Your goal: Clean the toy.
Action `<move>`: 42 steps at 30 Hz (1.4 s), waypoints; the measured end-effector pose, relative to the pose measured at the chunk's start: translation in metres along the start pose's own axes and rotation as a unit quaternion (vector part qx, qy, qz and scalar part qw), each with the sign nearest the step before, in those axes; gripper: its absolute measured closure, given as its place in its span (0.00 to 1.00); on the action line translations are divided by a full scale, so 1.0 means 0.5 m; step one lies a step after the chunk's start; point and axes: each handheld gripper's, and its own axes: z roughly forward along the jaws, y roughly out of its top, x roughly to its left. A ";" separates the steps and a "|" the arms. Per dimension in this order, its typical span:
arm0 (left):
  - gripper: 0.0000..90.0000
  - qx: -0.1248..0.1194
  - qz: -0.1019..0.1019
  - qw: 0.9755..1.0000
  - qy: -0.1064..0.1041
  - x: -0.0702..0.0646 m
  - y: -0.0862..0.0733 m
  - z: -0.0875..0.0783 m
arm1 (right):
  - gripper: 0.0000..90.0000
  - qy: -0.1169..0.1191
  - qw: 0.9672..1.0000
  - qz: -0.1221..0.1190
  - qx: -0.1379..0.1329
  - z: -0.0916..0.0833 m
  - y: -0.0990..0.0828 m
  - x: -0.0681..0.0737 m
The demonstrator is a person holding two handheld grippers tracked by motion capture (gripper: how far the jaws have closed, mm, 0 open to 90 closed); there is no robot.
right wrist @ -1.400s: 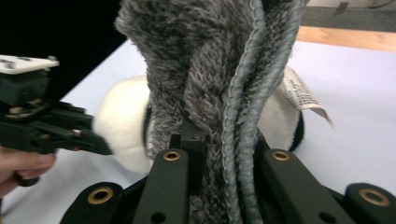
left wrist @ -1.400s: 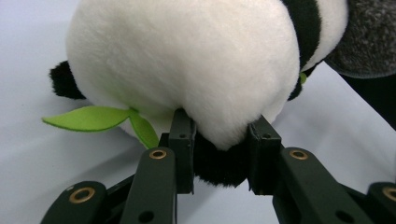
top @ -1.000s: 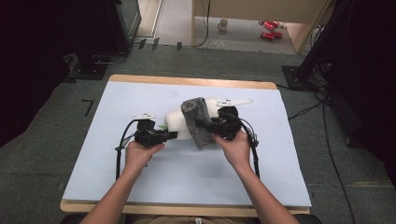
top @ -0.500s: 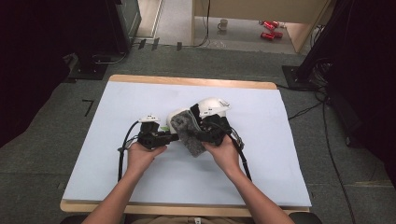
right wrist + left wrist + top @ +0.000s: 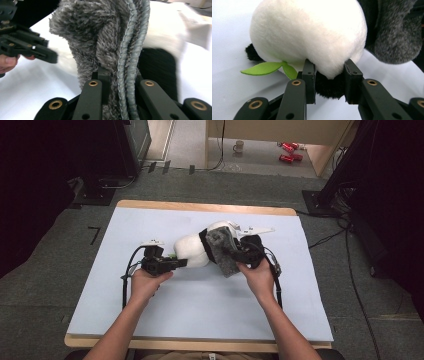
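Grey carpet and trailing cables frame the pale blue table [image 5: 165, 320] where you work, two red cans [image 5: 286, 151] and a mug [image 5: 239, 145] lying on the floor far beyond it. At mid-table lies a plush panda [image 5: 192, 251], white body toward your left, and across its right end hangs a grey fuzzy cloth [image 5: 223, 254]. Your left gripper [image 5: 176, 263] has its jaws pinching a black furry part at the underside of the panda [image 5: 312, 37], close by a green felt leaf [image 5: 263, 68]; that hold looks meant to pin the toy in place while the other hand works. Your right gripper [image 5: 239, 252] has its jaws pressed together on a folded edge of the cloth [image 5: 105, 45], the stitched hem running up between them, and the cloth stands lifted against the toy rather than flat on the table. Judging by the grip, you are either drawing the cloth over the panda or wiping it, with the anchored left side keeping the soft body from sliding.
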 end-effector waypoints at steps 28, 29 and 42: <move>0.76 -0.001 -0.023 1.000 -0.007 0.010 0.016 0.011 | 0.88 -0.025 0.997 0.070 -0.010 -0.073 -0.034 -0.096; 0.76 0.002 -0.019 1.000 -0.006 0.009 0.016 0.012 | 0.88 -0.015 0.998 0.067 -0.017 -0.077 -0.029 -0.089; 0.76 0.002 -0.003 1.000 -0.006 -0.020 0.002 0.014 | 0.88 0.070 0.997 -0.015 0.000 -0.005 0.017 0.054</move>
